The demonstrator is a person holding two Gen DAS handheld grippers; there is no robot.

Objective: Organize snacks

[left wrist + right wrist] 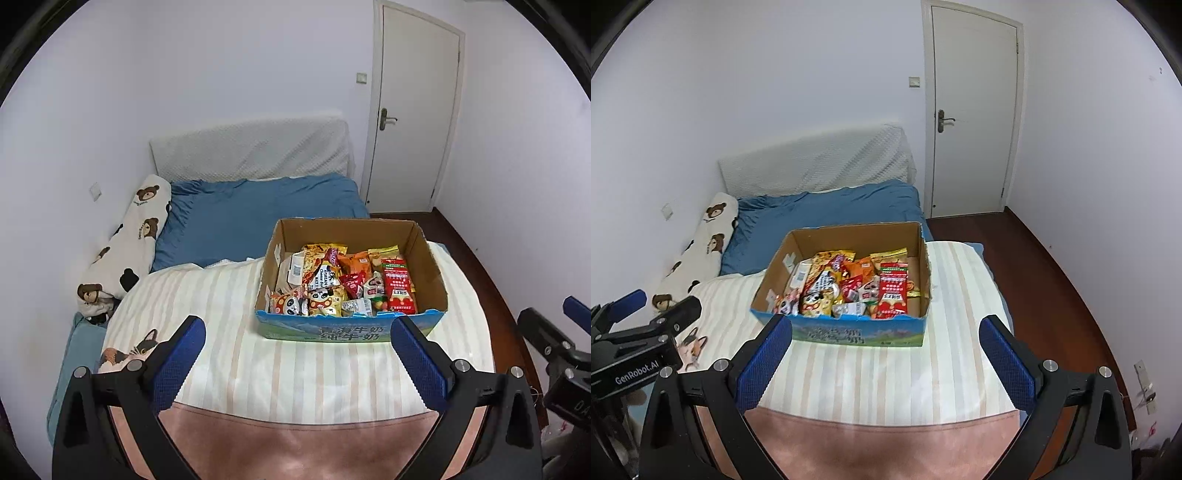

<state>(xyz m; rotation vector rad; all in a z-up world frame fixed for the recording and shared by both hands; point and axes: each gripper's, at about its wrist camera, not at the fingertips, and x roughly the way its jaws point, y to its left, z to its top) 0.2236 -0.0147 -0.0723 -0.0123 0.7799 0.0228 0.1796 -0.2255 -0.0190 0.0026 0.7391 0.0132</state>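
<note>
1. The cardboard box sits on the striped blanket toward the foot of the bed, its top open and its printed blue-green front wall facing the cameras.
2. Inside it lies a loose heap of snack packets, mostly gathered toward the front and right of the box; a tall red packet lies along the right side, and two packets with panda faces rest against the front wall.
3. The left tongs hang above the blanket just in front of the box, their blue-padded fingers spread wide and gripping nothing.
4. The right tongs hover in much the same spot from the other side, likewise spread wide and empty, with the box's front wall between their tips in the right wrist view.
5. Behind the box, a blue sheet covers the head of the bed, meeting a white padded headboard.
6. A long bear-print pillow lies along the left wall.
7. A pink band of cloth crosses the blanket's near edge.
8. A closed white door stands at the right beyond the bed, above dark wooden floor.
</note>
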